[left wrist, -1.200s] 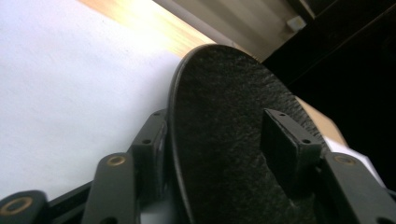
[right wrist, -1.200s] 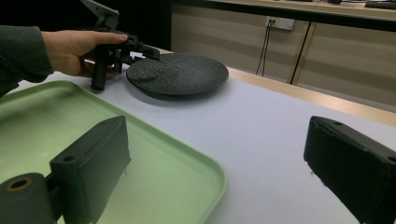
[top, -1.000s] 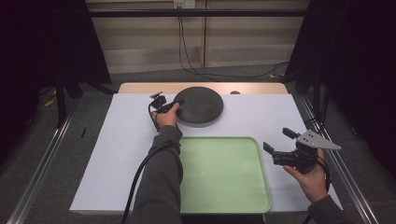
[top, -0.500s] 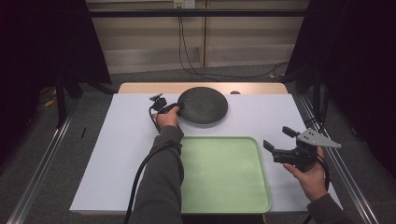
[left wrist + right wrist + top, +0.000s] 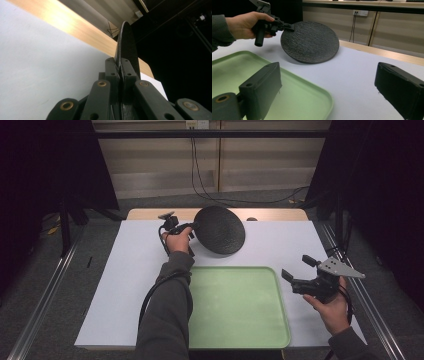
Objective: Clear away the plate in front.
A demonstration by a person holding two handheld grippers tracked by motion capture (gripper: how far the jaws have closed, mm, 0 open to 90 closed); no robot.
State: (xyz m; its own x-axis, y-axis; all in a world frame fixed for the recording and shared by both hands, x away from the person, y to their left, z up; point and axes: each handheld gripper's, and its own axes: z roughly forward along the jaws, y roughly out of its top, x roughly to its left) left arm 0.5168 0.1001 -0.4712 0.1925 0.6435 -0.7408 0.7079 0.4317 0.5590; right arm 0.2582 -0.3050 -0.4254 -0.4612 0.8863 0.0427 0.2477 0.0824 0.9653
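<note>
The left gripper [image 5: 192,226] pinches the rim of the stiff, heavy-looking black plate [image 5: 220,230]; the right gripper [image 5: 296,272] waits wide apart.

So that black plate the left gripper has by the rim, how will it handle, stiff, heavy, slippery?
The black plate keeps its flat shape while tilted, so probably rigid. The left gripper pinches only one rim spot, so it may pivot or sag if heavy. Its rough, stone-like texture should help grip; it looks breakable if dropped onto the table.
</note>
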